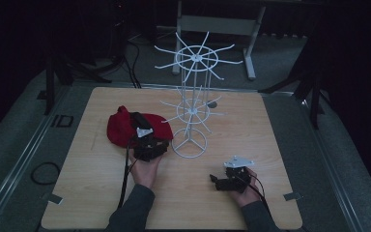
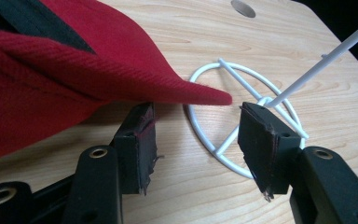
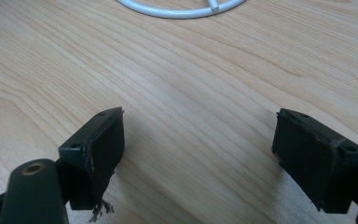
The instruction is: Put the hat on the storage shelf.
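Worktop (image 1: 101, 198): pale wood-grain board with rounded corners, dark surround on all sides.

Item 1, left of centre: red cap (image 1: 123, 126), soft fabric with a black lining showing. It lies on the worktop just left of the rack's base ring. In the left gripper view the cap (image 2: 65, 70) spreads across the upper left, and its brim tip reaches over the near edge of the ring.

Item 2: left hand-held gripper (image 1: 149, 149), held by the person's left hand (image 1: 146, 170), set at the near right edge of the cap. In its own view the left hand-held gripper (image 2: 196, 135) stands released, jaws spread apart; the left jaw sits under the brim and appears to touch the cloth, the right jaw stands over the ring. Nothing is clamped between them.

Item 3, centre: white wire rack (image 1: 192, 87), upright, a central pole with two tiers of radiating hooks and a round base ring (image 2: 242, 116) resting on the worktop.

Item 4, right: right hand-held gripper (image 1: 227, 181), held by the person's right hand (image 1: 244, 191), low over bare wood near the front edge, well apart from the rack. In its own view the right hand-held gripper (image 3: 198, 154) is released, jaws wide, with bare wood between them.
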`<state>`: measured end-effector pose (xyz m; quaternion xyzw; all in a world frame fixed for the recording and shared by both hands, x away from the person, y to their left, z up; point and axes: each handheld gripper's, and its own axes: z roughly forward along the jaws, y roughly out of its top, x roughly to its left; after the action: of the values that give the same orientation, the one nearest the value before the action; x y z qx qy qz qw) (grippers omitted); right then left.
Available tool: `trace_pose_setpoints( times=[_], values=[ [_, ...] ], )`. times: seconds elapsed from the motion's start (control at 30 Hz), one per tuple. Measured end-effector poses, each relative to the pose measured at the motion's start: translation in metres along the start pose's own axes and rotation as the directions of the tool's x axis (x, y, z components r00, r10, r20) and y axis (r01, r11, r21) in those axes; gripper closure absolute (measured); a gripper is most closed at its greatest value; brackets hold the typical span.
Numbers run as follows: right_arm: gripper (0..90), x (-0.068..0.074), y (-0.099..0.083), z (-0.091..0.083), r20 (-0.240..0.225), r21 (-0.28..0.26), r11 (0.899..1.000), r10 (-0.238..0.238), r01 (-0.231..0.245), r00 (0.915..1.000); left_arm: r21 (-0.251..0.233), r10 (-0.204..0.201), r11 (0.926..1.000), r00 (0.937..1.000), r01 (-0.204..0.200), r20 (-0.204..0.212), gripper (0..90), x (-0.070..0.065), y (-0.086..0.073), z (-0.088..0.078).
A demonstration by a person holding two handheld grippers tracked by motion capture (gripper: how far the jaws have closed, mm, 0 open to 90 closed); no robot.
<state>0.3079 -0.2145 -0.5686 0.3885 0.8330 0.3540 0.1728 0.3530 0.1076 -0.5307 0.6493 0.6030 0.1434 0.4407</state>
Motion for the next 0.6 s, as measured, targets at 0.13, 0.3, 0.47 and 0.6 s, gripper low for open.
trace_pose_setpoints(
  times=[0.13, 0.3, 0.47, 0.6],
  values=[
    [16.7, 0.0, 0.0, 0.0, 0.0, 0.0, 1.0, 0.0, 0.0, 1.0, -0.005, -0.034, 0.9994, 0.9985, 0.035, 0.042, 48.8, -0.005, 0.0, -0.002],
    [16.7, 0.0, 0.0, 0.0, 0.001, -0.001, 1.0, -0.002, 0.002, 1.0, -0.013, 0.087, 0.9962, 0.9931, -0.086, 0.079, 59.5, -0.02, -0.003, -0.003],
    [16.7, 0.0, 0.0, 0.0, 0.001, -0.001, 1.0, -0.002, 0.002, 1.0, -0.02, 0.183, 0.9832, 0.9783, -0.182, 0.098, 68.8, -0.027, 0.001, -0.001],
    [16.7, 0.0, 0.0, 0.0, 0.001, -0.001, 1.0, -0.003, 0.003, 1.0, 0.001, 0.248, 0.9687, 0.9674, -0.248, 0.053, 81.0, -0.031, 0.006, 0.006]
  ],
)
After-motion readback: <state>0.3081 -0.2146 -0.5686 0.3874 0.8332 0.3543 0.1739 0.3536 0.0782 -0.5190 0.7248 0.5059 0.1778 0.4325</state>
